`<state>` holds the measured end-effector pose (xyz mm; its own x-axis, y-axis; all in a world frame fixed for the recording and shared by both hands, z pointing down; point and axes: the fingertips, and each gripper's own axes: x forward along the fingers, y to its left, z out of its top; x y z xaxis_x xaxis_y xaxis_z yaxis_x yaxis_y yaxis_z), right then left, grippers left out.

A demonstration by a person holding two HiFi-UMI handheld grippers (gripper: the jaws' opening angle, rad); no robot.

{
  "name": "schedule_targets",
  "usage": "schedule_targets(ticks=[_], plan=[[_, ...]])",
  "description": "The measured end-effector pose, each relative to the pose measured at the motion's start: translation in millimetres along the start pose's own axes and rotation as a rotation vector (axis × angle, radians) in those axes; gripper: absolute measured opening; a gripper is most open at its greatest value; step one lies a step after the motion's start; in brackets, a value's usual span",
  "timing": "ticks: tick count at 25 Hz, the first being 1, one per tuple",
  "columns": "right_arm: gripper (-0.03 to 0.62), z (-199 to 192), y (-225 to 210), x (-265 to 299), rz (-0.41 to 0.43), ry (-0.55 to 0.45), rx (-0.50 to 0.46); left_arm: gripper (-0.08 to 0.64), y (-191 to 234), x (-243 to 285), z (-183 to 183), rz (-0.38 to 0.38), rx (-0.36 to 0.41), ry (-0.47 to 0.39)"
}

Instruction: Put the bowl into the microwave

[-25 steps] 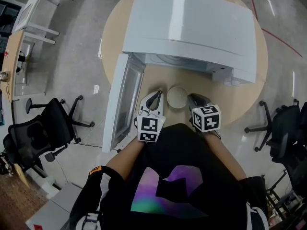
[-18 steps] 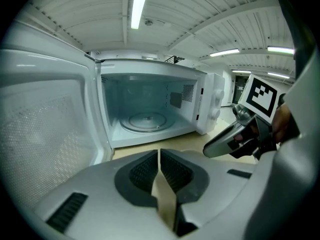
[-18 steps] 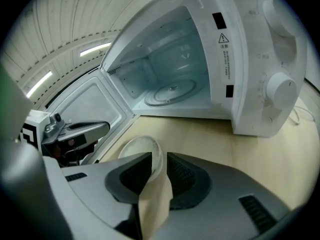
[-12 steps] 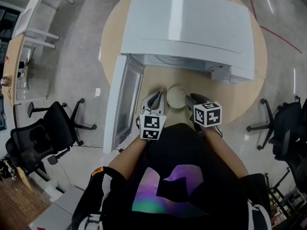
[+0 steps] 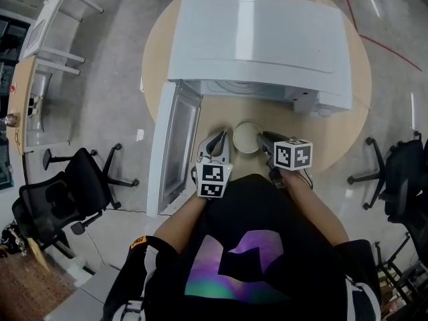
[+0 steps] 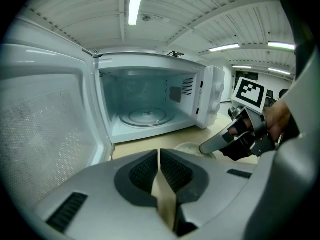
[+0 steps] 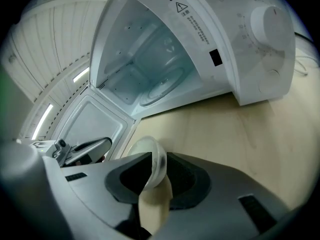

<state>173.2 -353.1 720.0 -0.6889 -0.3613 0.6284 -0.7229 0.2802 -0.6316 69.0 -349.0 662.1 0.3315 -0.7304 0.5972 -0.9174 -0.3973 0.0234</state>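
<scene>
At the bowl's 3 o'clock rim: your right gripper [image 5: 265,139] has its only hold, so the bowl [image 5: 246,136] may tip or slip as you lift.
Sill: carried low, the bowl could clip the microwave [image 5: 261,45] sill [image 6: 150,134].
Bowl: on the surface [image 5: 338,136], at the open microwave's 6 o'clock, not yet inside.
Right fingers [image 7: 187,180]: pinching the bowl's thin wall, one inside, one outside.
Left gripper [image 5: 218,140]: at the bowl's 9 o'clock, just beside it, fingers [image 6: 145,171] pressed together, empty.
</scene>
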Motion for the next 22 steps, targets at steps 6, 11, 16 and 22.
schedule_targets(ticks=[6,11,16,22], plan=[[0.078,1.0,-6.6,4.2,0.012,0.001,0.051,0.049,0.6,-0.2,-0.5,0.007,0.001,0.001],[0.078,0.8,-9.4,4.1,0.027,-0.006,0.132,0.049,2.2,-2.5,-1.6,0.013,-0.006,0.005],[0.077,-1.0,-8.6,2.4,0.049,-0.02,0.187,0.049,4.1,-5.8,-2.7,0.022,-0.011,0.007],[0.072,-1.2,-8.8,0.2,0.055,-0.038,0.232,0.049,5.3,-9.0,-3.0,0.031,-0.014,0.009]])
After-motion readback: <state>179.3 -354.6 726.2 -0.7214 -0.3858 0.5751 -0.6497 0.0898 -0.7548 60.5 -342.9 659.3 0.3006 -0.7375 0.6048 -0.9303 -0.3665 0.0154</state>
